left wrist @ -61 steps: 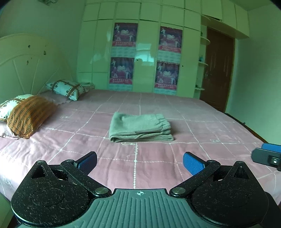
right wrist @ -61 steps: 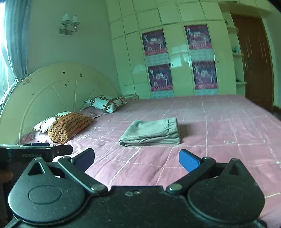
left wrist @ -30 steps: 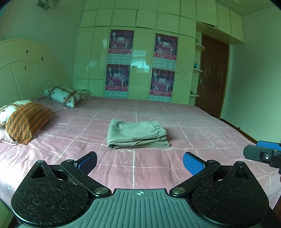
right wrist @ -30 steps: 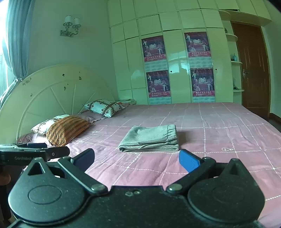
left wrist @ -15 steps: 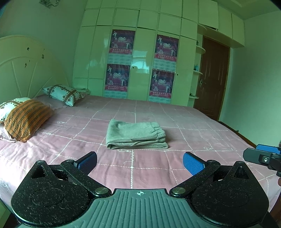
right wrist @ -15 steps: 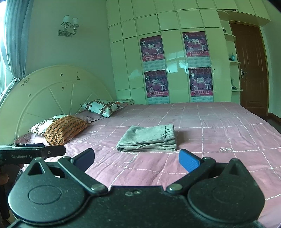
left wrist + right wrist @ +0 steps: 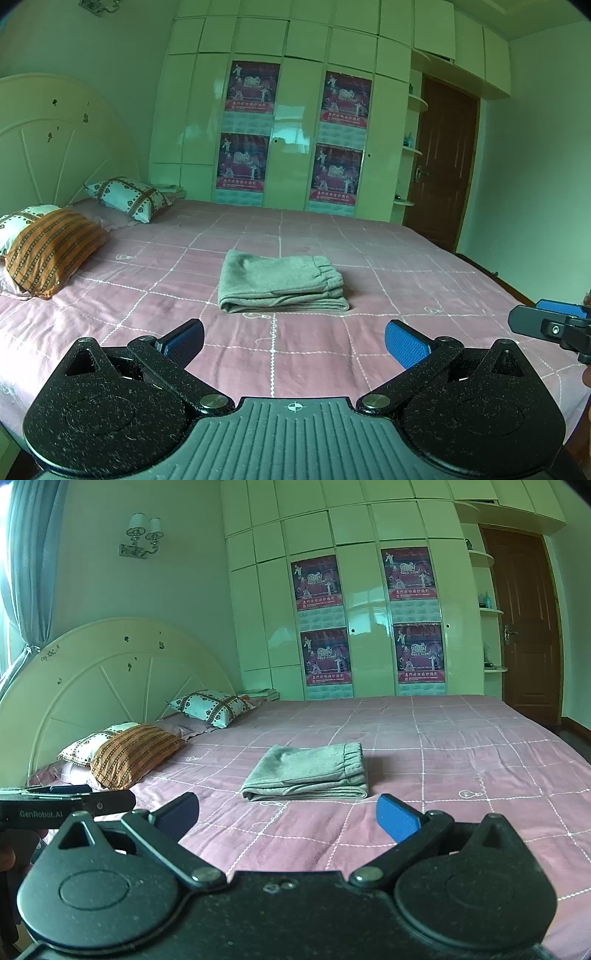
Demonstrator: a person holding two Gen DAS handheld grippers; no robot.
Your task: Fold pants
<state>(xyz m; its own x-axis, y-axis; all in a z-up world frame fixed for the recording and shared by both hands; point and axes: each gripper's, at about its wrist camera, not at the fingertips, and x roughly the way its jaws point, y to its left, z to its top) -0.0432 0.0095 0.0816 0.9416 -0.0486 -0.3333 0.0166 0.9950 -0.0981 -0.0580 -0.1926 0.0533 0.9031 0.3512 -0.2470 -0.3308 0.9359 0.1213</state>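
The grey pants (image 7: 282, 282) lie folded into a soft, thick rectangle — gathered waistband on the right — mid-bed on the pink quilted bedspread (image 7: 406, 291), bare cover all around. The left gripper (image 7: 294, 341) and right gripper (image 7: 287, 818) hover near the bed's front edge, jaws apart, holding nothing. Only the right view shows the curtain (image 7: 26, 561) and wall lamp (image 7: 142, 533).

- The grey pants (image 7: 282, 282) are folded into a compact, flat rectangle of stacked layers.
- The gathered elastic waistband is on the right side; the layered fold edges face near.
- They lie mid-bed on the pink checked cover, nothing touching them.
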